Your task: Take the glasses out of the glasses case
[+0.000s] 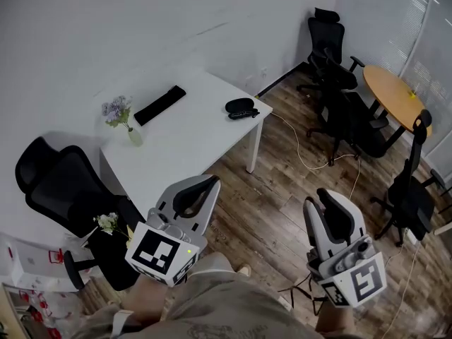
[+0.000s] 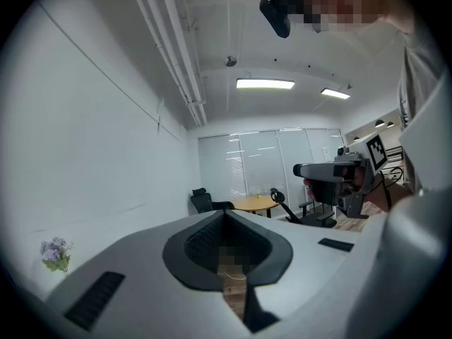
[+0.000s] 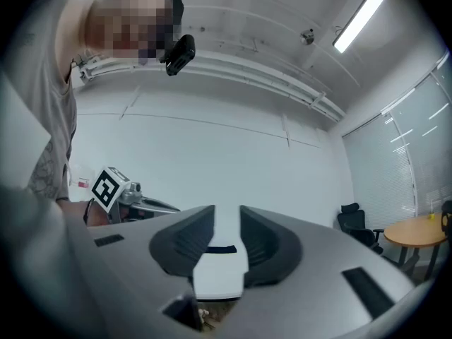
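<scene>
Two claws show at the bottom of the head view. The left claw (image 1: 207,182) has its tips together on nothing. The right claw (image 1: 323,195) stands a narrow slit apart, empty. One white counter (image 1: 191,147) carries three things: one vase of flowers (image 1: 121,117), one long flat black strip (image 1: 160,104) and one glasses case (image 1: 239,106). The glasses case is a dark rounded oval near the counter's right end, well apart from both claws. It is too small to tell whether it lies open. The black chairs (image 1: 326,37) at right overlap; at least four.
</scene>
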